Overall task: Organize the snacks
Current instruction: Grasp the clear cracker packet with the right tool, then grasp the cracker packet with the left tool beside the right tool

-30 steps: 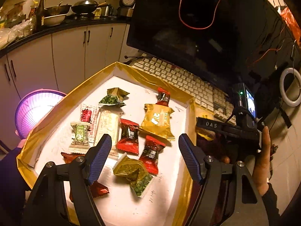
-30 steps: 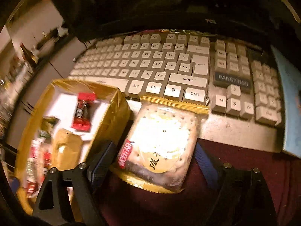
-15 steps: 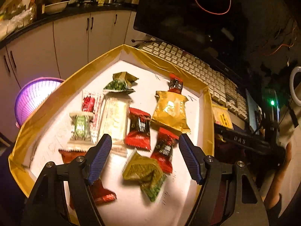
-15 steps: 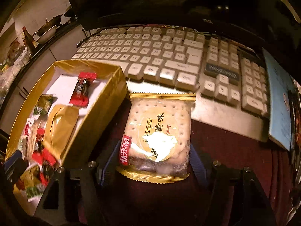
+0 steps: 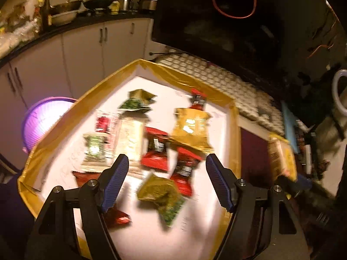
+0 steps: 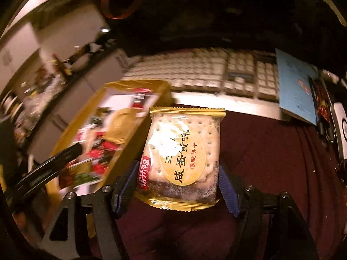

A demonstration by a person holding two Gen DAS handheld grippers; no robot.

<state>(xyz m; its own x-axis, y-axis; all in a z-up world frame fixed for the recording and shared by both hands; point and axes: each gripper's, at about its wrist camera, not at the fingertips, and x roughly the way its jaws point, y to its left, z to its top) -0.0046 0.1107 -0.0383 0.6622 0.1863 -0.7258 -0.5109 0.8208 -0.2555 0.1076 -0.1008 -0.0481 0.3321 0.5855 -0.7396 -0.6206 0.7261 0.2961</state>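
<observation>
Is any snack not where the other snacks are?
Yes. The cracker packet is outside the gold-edged box, gripped in the right tongs above the dark red cloth. The other snacks lie jumbled in the box.

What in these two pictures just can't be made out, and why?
- Left wrist view: print on the snack packets in the gold-edged tray is smeared by motion blur.
- Left wrist view: the red packet is partly hidden behind a finger of the left gripper.
- Right wrist view: the sides of the cracker packet are covered by the right gripper.
- Right wrist view: keyboard legends are blurred.
</observation>
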